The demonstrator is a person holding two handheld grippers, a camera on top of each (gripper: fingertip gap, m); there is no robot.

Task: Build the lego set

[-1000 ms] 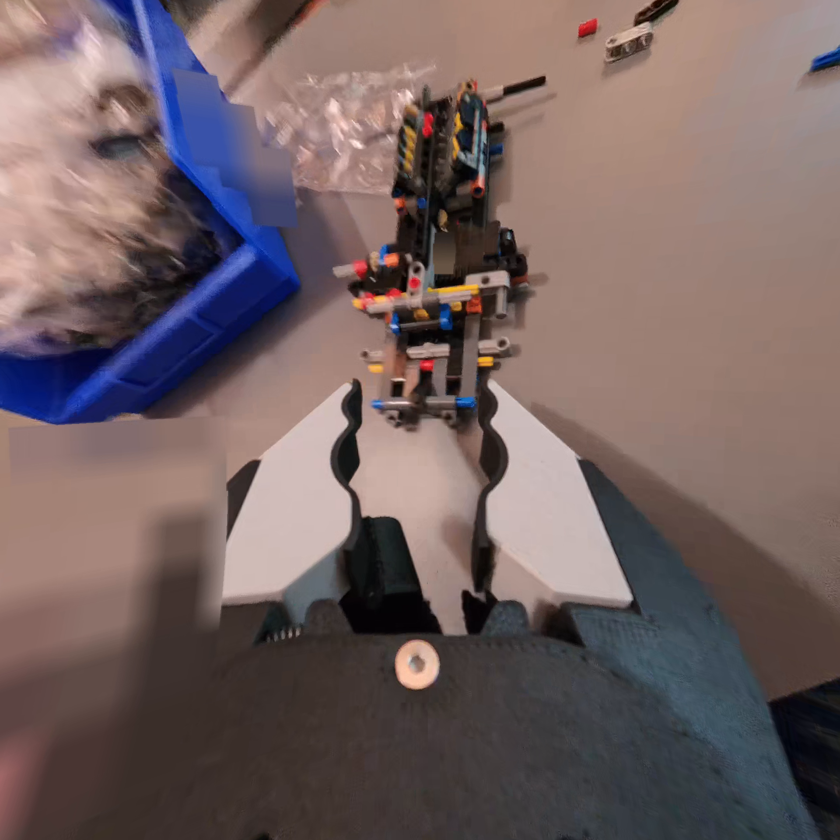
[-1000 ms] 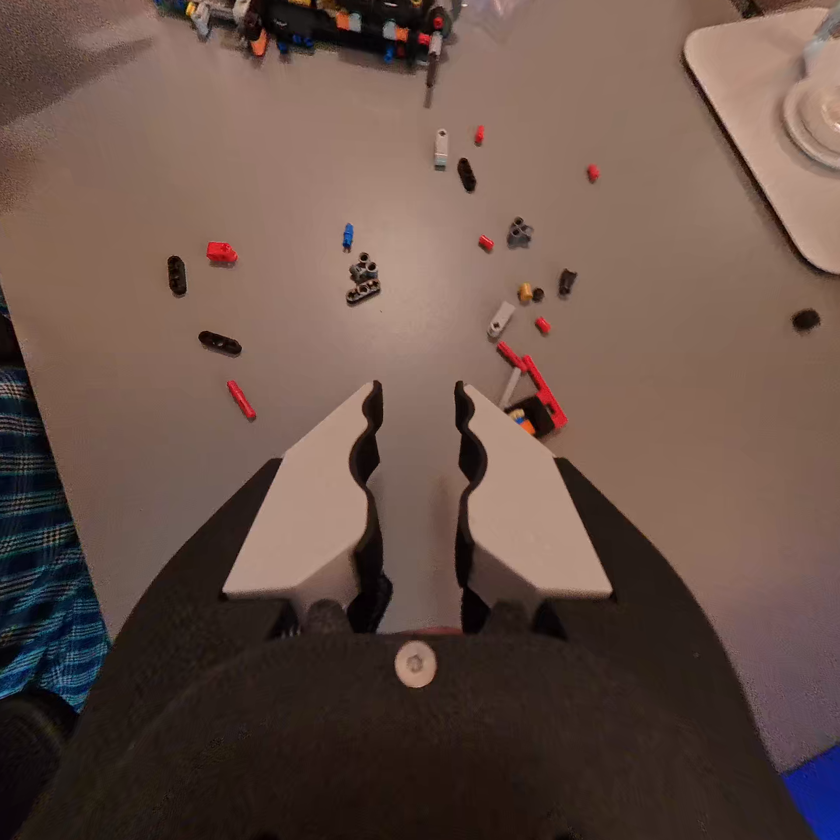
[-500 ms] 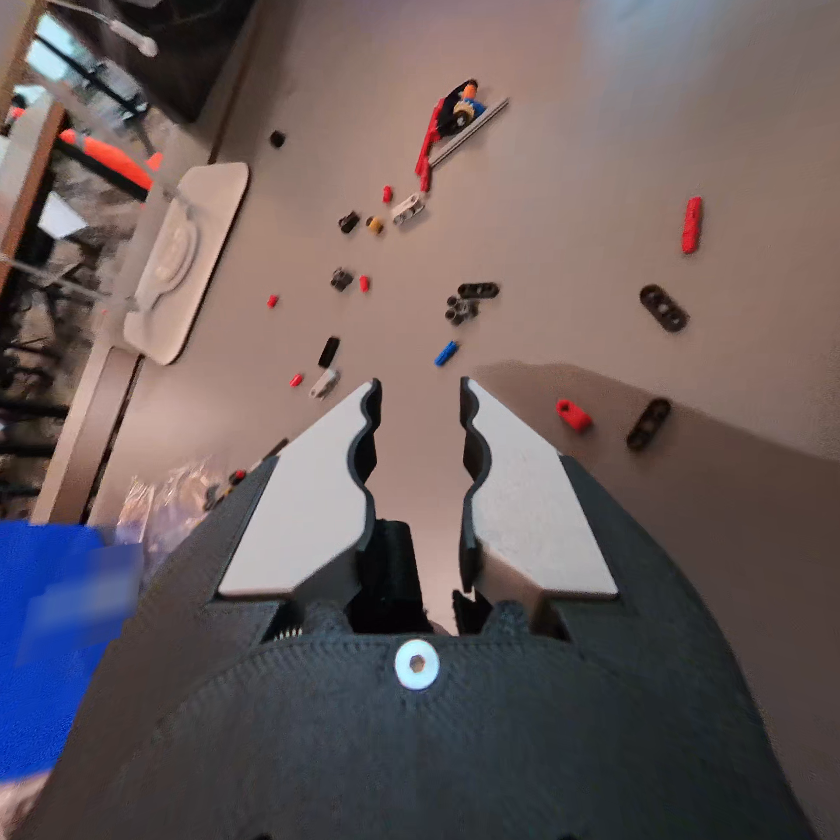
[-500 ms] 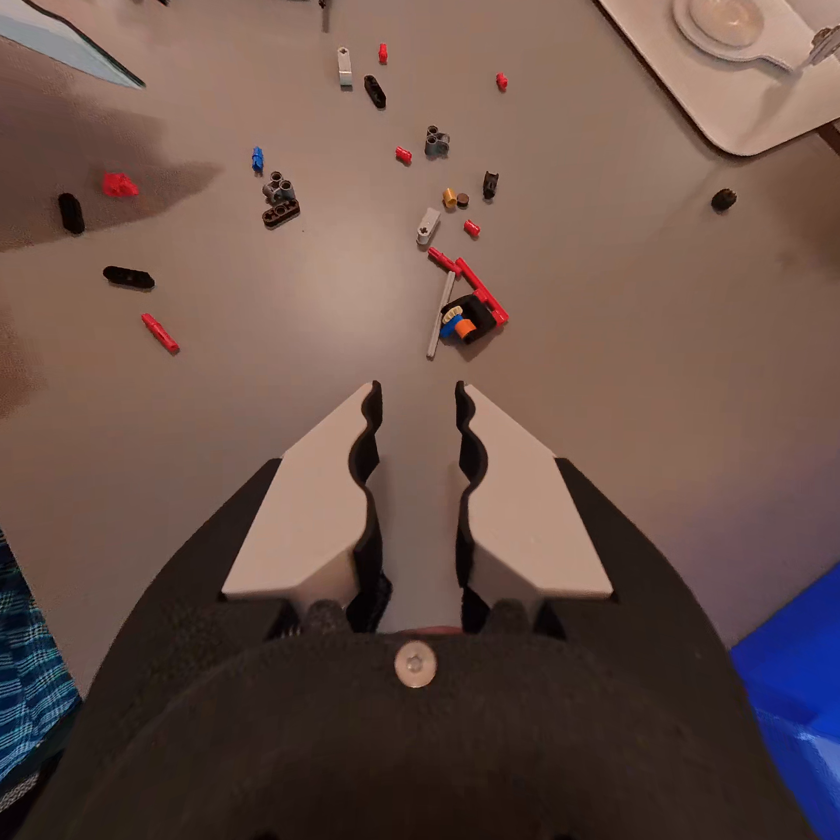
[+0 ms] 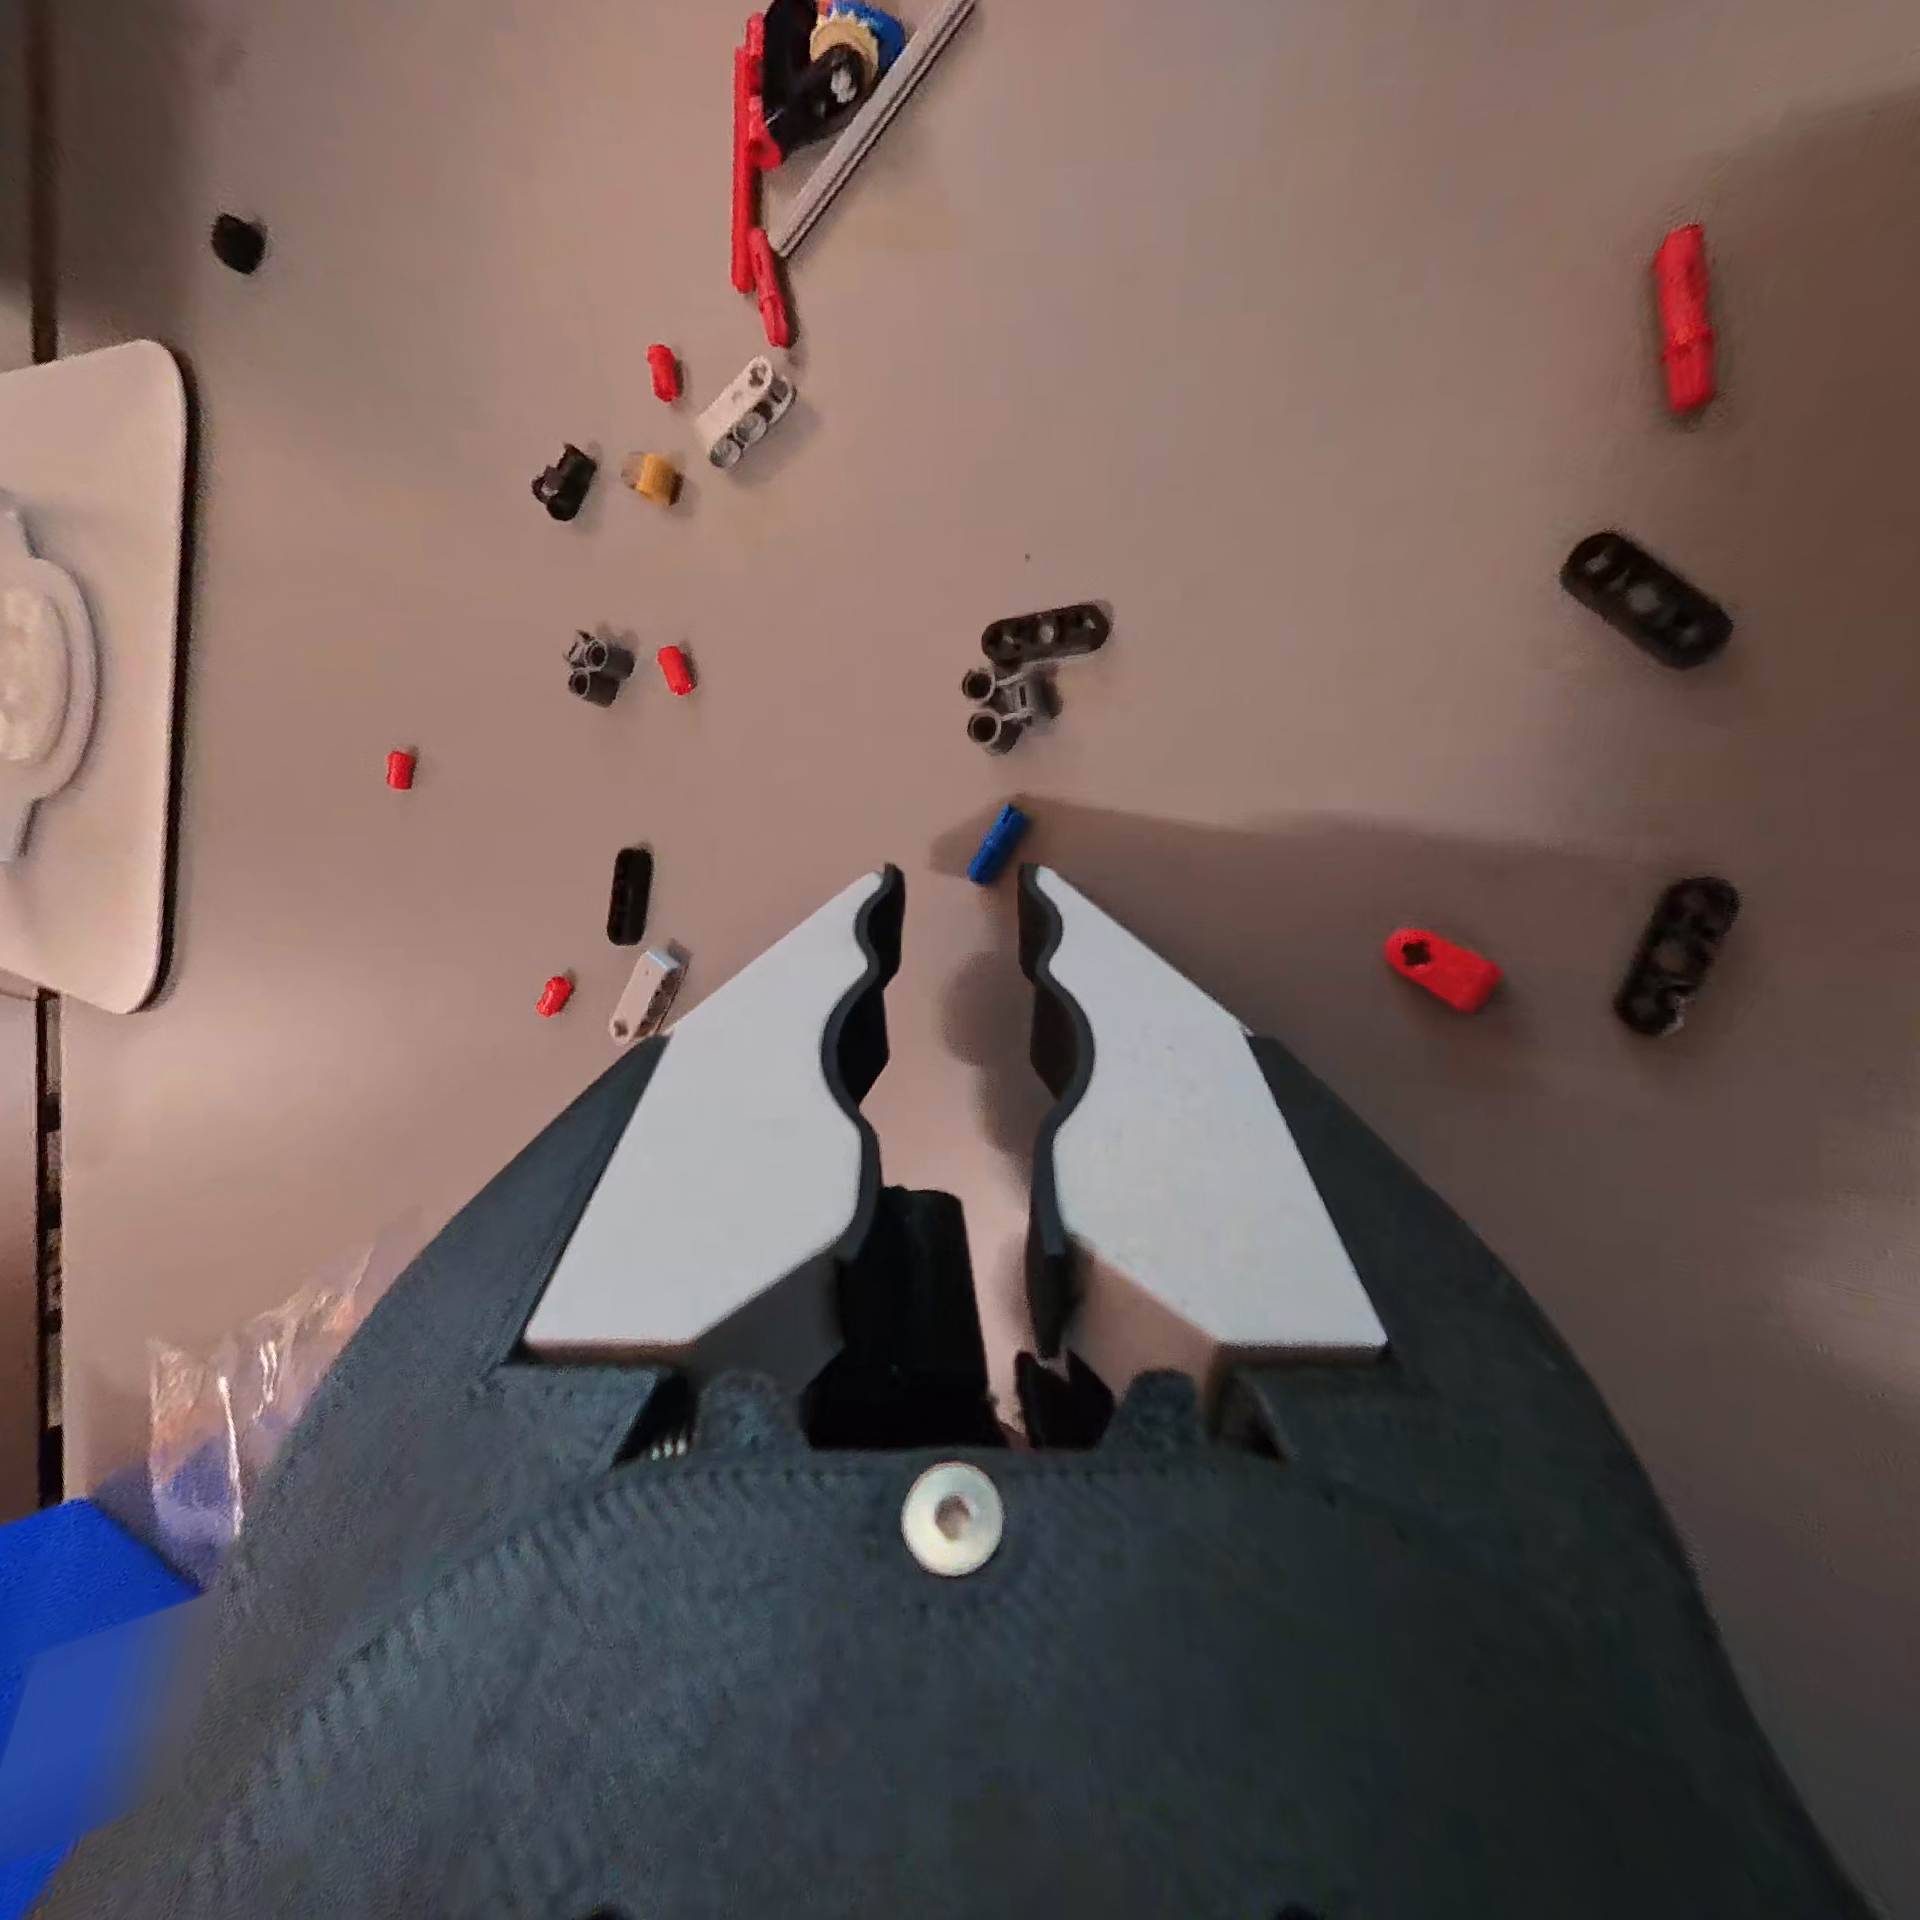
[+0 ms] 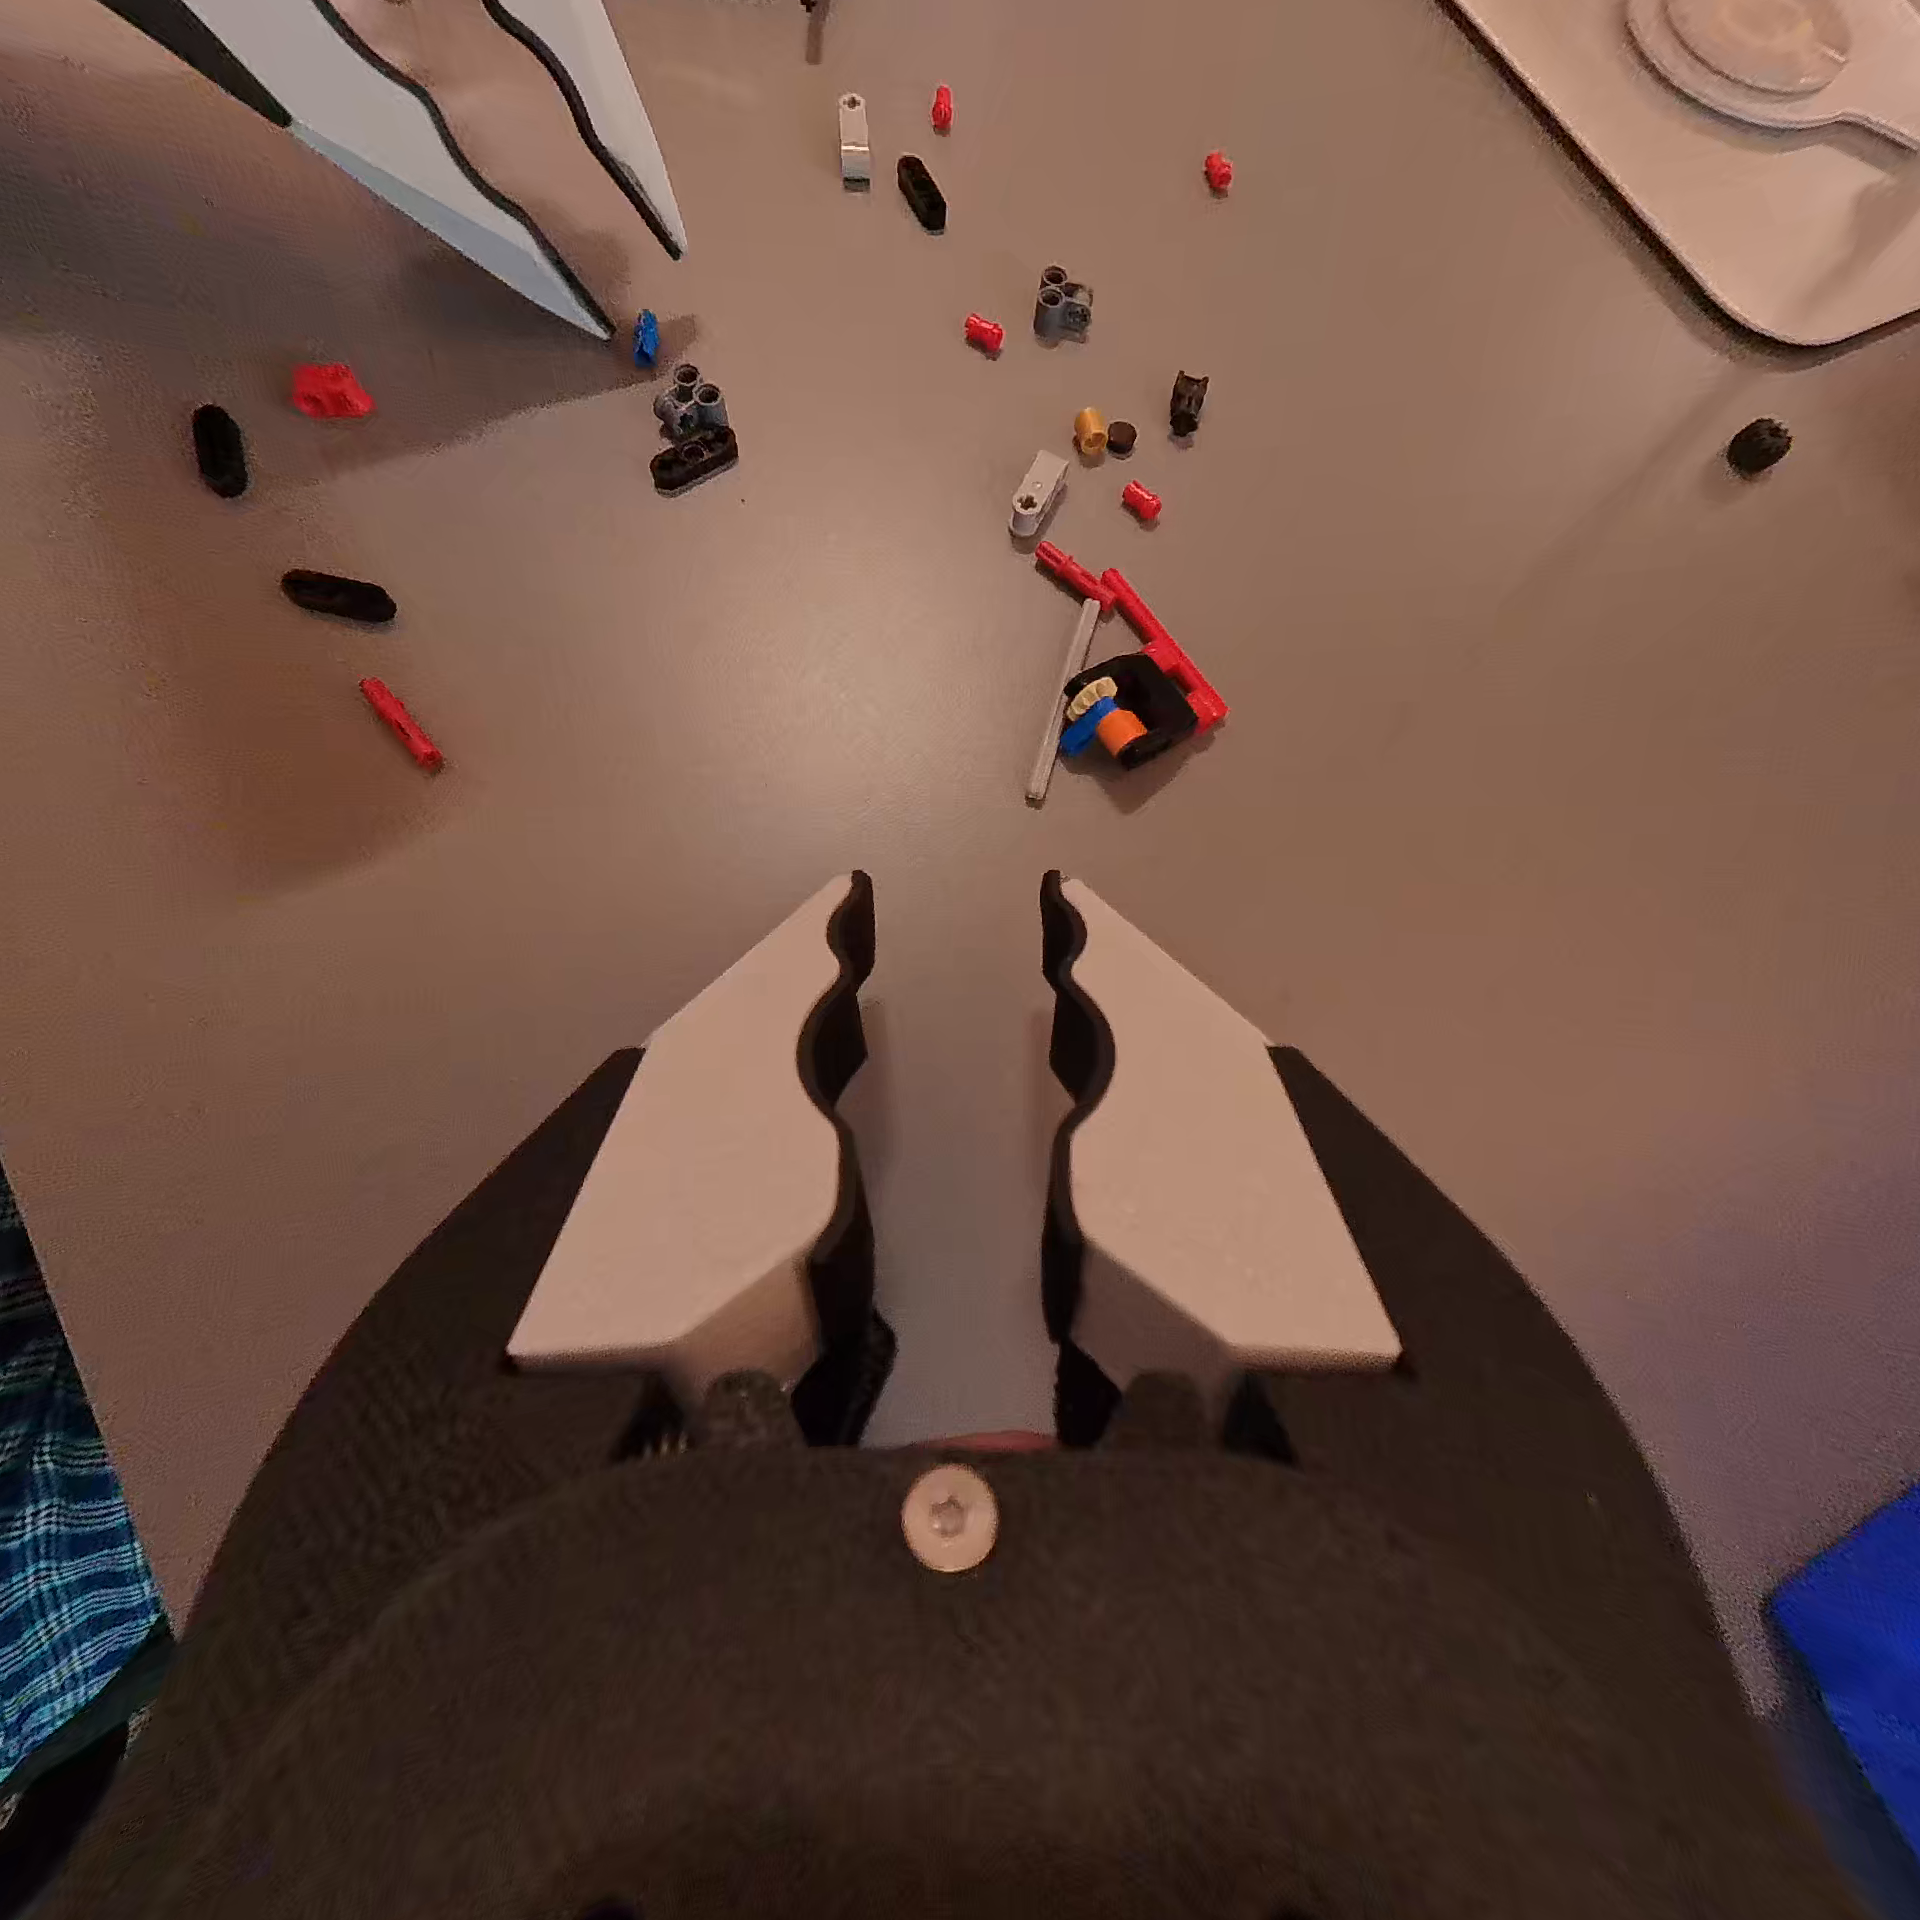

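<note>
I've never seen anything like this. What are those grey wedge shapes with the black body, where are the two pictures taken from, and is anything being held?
Those wedges are the two fingers of a hand-held gripper; a person holds one in each hand. Each picture comes from a camera on a gripper, looking forward along its fingers. One view shows the left gripper, the other the right gripper. Both are open and hold nothing. The left gripper's tips are close to a small blue pin; the right view shows that gripper from farther off, in its top left corner. Scattered on the grey table lie loose lego pieces: red pins, black links, grey connectors and a small part-built piece with a red beam. A pale mat lies at the table's edge.
</note>
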